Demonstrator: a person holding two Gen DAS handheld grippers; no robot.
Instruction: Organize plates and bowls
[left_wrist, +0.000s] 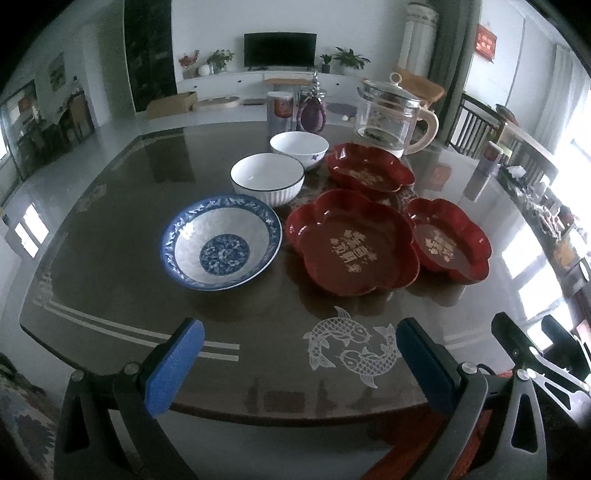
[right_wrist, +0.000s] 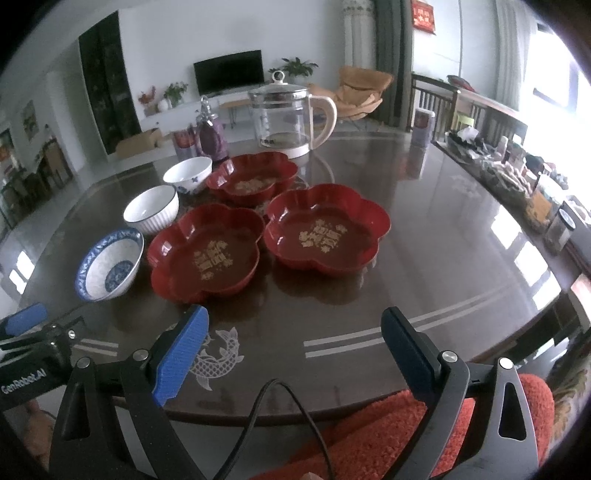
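Note:
Three bowls stand in a row on the dark table (left_wrist: 110, 280): a blue-patterned bowl (left_wrist: 221, 242) (right_wrist: 109, 264) nearest, a white ribbed bowl (left_wrist: 267, 178) (right_wrist: 151, 209) behind it, and a white bowl with blue flowers (left_wrist: 299, 148) (right_wrist: 188, 174) farthest. Three red flower-shaped plates with gold lettering lie to their right: a near one (left_wrist: 352, 242) (right_wrist: 207, 251), a right one (left_wrist: 448, 240) (right_wrist: 327, 230) and a far one (left_wrist: 369, 168) (right_wrist: 253, 177). My left gripper (left_wrist: 300, 338) is open and empty over the table's near edge. My right gripper (right_wrist: 295, 332) is open and empty beside it.
A glass kettle (left_wrist: 391, 114) (right_wrist: 286, 114), a purple bottle (left_wrist: 313, 110) (right_wrist: 209, 142) and a canister (left_wrist: 280, 110) stand at the table's far side. Clutter lines the right edge (right_wrist: 517, 173). An orange cushion (right_wrist: 388, 435) lies below the near edge.

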